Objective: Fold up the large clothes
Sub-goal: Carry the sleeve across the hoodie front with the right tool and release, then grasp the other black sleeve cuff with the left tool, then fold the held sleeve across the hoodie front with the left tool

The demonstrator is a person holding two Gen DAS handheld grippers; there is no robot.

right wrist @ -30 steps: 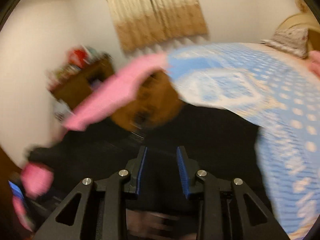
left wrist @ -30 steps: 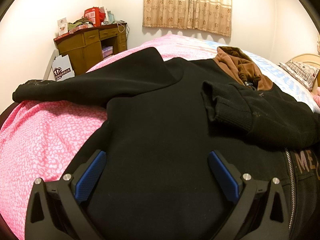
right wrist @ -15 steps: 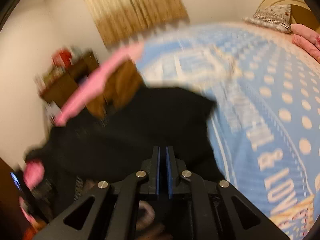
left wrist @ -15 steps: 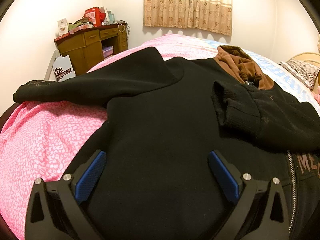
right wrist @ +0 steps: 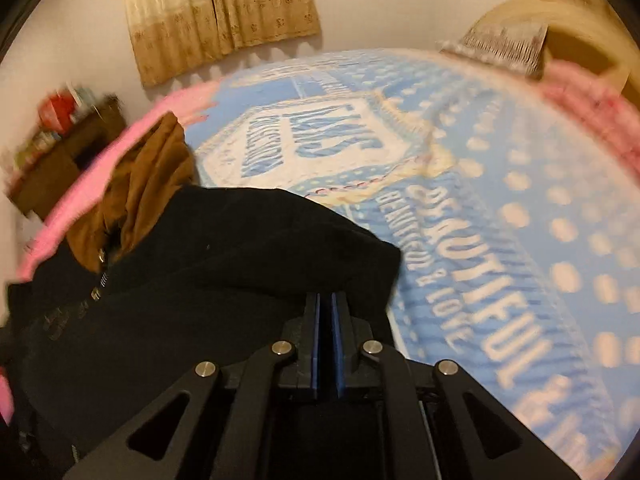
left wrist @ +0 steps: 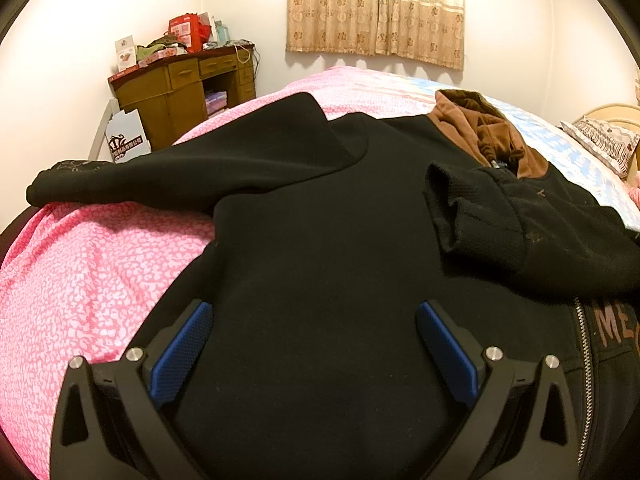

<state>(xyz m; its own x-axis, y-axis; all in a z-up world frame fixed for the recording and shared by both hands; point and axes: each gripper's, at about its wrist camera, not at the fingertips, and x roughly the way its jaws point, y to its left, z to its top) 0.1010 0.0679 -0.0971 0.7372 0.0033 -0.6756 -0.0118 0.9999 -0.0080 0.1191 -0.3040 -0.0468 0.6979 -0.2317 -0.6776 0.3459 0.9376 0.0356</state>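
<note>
While the left wrist view looks the same as half a second ago, with only the folded sleeve lying slightly further right, the left tool hangs wide open over the black jacket, its blue pads spread apart and gripping nothing. The jacket lies spread across the bed, reaching its near edge, with one sleeve stretched toward the left edge over the pink cover and the other folded onto the body. Its brown hood points toward the far side of the bed. A wooden table stands in the far left corner of the room, piled with boxes and clutter.

In the right wrist view, which is blurred, the right tool has its fingers nearly together, as half a second ago, with only a thin gap; a fold of the black jacket lies at its tips, but whether cloth is pinched cannot be told. More of the blue sheet shows now, and the jacket's edge sits nearer the tool. The brown hood lies to the left.
</note>
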